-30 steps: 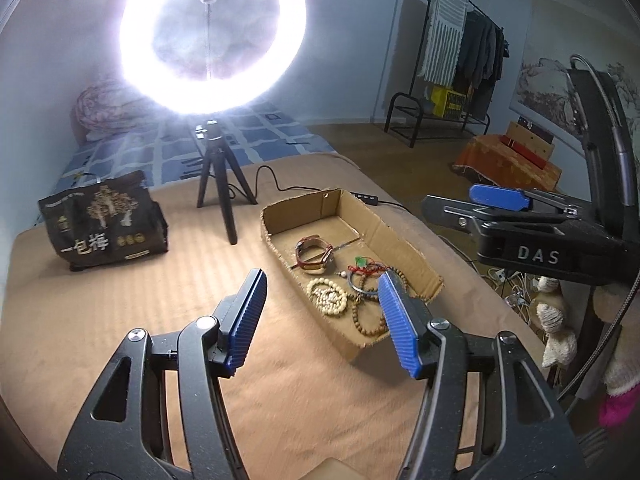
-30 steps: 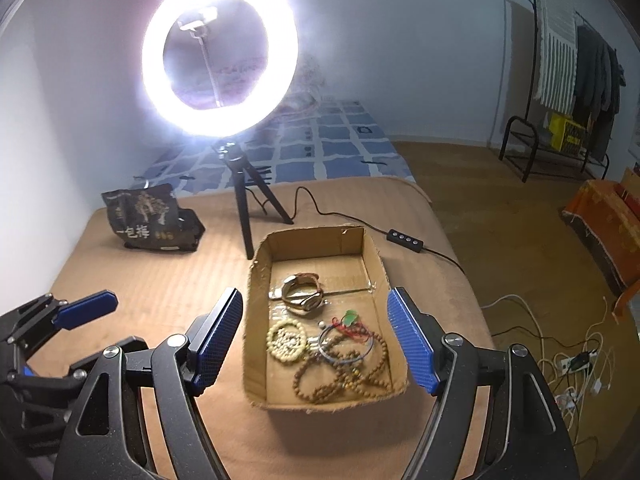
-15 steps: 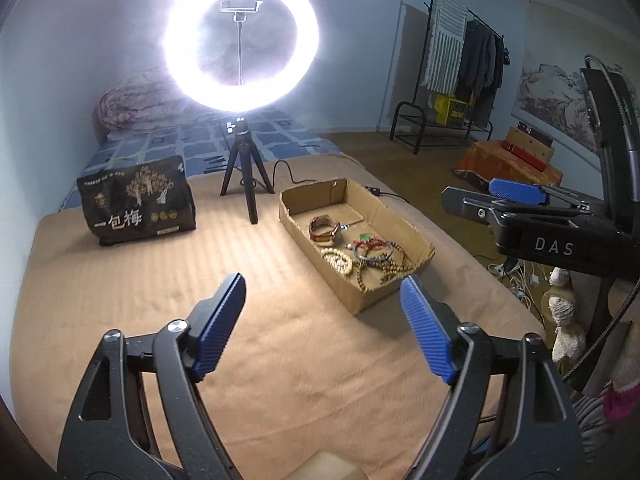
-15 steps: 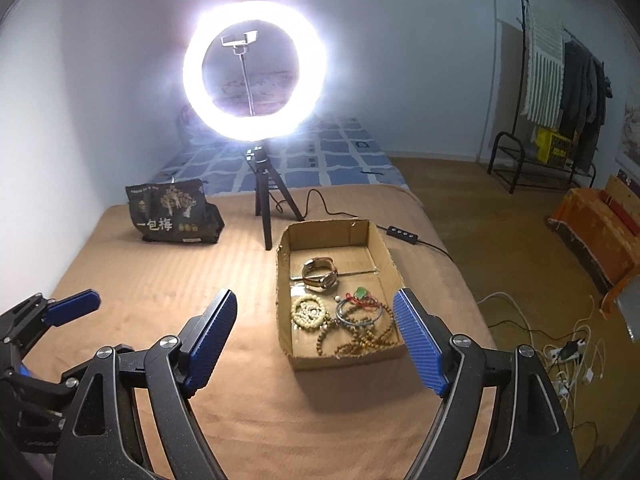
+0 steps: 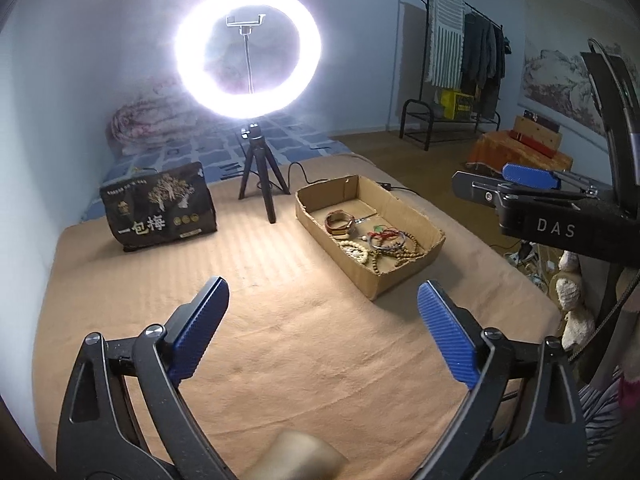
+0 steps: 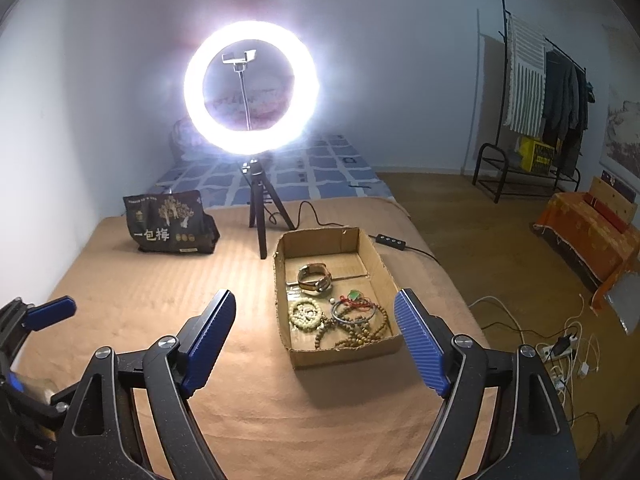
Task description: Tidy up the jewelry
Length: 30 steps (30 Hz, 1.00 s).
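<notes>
A shallow cardboard box [image 6: 384, 264] sits on the tan cloth and holds a brown-strapped watch [image 6: 315, 278], a pale bead bracelet [image 6: 305, 314], a dark bangle with red cord [image 6: 354, 307] and brown bead strings [image 6: 360, 332]. The box also shows in the left wrist view [image 5: 416, 220], with the watch [image 5: 340, 224] inside. My left gripper [image 5: 322, 316] is open and empty, well short of the box. My right gripper [image 6: 316, 332] is open and empty, above the cloth before the box's near end.
A lit ring light on a black tripod [image 6: 258, 216] stands behind the box, its cable and switch [image 6: 390, 242] trailing right. A black snack bag [image 6: 168, 222] stands at the back left. The table's right edge drops to a floor with cables [image 6: 560, 344].
Both grippers have drawn back and up from the box, so it looks smaller and farther. Both stayed open and empty.
</notes>
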{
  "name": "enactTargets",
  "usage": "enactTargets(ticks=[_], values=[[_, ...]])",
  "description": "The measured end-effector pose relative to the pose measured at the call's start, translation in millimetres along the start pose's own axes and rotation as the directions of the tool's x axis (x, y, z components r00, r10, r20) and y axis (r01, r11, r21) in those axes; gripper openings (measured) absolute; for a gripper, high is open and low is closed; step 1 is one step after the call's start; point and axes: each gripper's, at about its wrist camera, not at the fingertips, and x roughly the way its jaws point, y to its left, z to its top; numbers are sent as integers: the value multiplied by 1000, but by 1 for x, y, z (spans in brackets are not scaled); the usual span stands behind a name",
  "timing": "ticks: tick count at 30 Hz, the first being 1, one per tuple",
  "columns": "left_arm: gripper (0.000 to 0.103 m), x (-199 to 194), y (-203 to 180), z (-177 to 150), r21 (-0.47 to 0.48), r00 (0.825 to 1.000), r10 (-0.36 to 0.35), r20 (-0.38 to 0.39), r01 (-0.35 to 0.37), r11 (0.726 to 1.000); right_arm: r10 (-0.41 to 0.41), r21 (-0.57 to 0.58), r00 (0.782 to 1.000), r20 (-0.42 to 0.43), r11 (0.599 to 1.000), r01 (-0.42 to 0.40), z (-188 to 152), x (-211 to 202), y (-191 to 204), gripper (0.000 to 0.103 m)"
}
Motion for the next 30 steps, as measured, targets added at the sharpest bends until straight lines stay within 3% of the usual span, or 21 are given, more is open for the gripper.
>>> enactTargets(ticks=[8,30], values=[[102,-3,2,0,-14,999,40,-10,-40,999,-2,-10,1000,-19,1000,1,-3,2,1,82],[103,-4,3,0,-36,999,34,-16,-34,999,-27,-9,1000,-5,1000,27,-2,2,1,82]])
